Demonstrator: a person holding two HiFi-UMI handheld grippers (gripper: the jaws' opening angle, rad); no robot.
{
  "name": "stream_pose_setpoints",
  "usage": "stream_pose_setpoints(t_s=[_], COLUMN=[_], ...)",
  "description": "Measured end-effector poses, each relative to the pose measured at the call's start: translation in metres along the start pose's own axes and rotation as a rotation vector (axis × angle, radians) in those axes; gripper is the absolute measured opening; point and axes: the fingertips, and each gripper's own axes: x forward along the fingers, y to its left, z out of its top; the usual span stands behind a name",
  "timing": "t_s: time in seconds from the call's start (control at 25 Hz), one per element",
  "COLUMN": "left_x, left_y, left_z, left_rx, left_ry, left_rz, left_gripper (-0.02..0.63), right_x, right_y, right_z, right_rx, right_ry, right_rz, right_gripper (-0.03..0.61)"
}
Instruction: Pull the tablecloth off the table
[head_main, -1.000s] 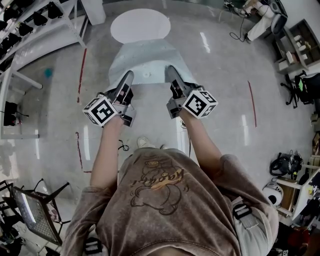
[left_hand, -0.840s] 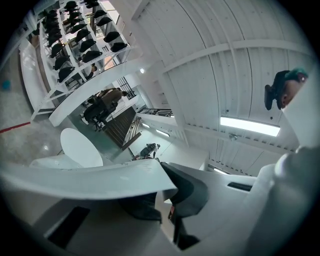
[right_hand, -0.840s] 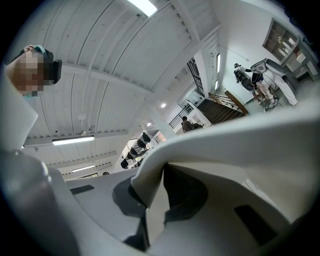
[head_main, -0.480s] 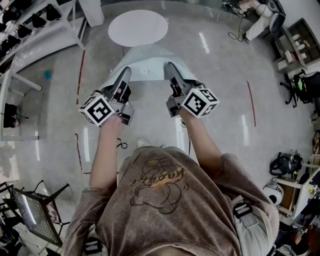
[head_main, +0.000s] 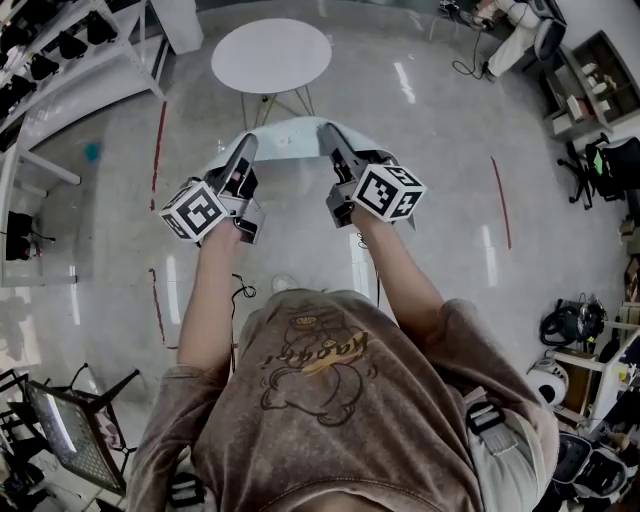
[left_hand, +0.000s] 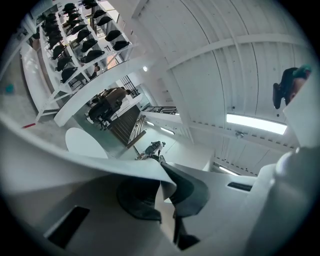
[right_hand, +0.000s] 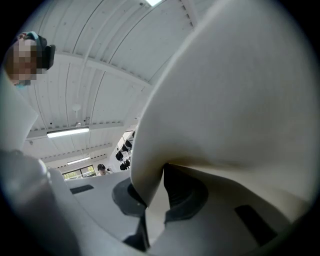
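The thin white tablecloth hangs in the air as a slack band stretched between the two tools, clear of the round white table. The table's top shows bare, and its thin wire legs stand just past the cloth's far edge.

The left gripper is clenched on one corner. In the left gripper view its dark pads meet on a fold of the cloth, and the sheet sweeps off to the left in front of the lens, covering the lower half of that view. The right gripper is likewise clamped. Its own view shows the fabric pinched between the pads and billowing up to the right, blocking most of the room beyond.

The person's arms reach forward from a brown-grey printed T-shirt. The glossy grey floor carries red tape lines on both sides. White shelving racks loaded with black items stand at the upper left, well apart from the table. A mesh-seated folding chair sits at the lower left, and a black office chair at the right.
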Motion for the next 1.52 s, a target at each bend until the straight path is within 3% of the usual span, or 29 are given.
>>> stream_pose_setpoints(t_s=[0.28, 0.6, 1.0, 1.52], left_x=[-0.006, -0.014, -0.009, 0.002], left_y=[0.021, 0.029, 0.058, 0.07], left_z=[-0.023, -0.046, -0.043, -0.047], left_rx=[-0.067, -0.068, -0.004, 0.001], left_ry=[0.065, 0.125, 0.095, 0.095], left_rz=[0.007, 0.033, 0.143, 0.181], left_gripper=[0.021, 0.021, 0.021, 0.021], right_x=[-0.006, -0.02, 0.01, 0.021], right_y=[-0.011, -0.021, -0.034, -0.052], right_z=[-0.025, -0.047, -0.057, -0.063], right_rx=[0.076, 0.123, 0.116, 0.097], right_ry=[0.028, 0.065, 0.104, 0.134], right_rz=[-0.028, -0.044, -0.024, -0.043], right_gripper=[0.035, 0.04, 0.035, 0.032])
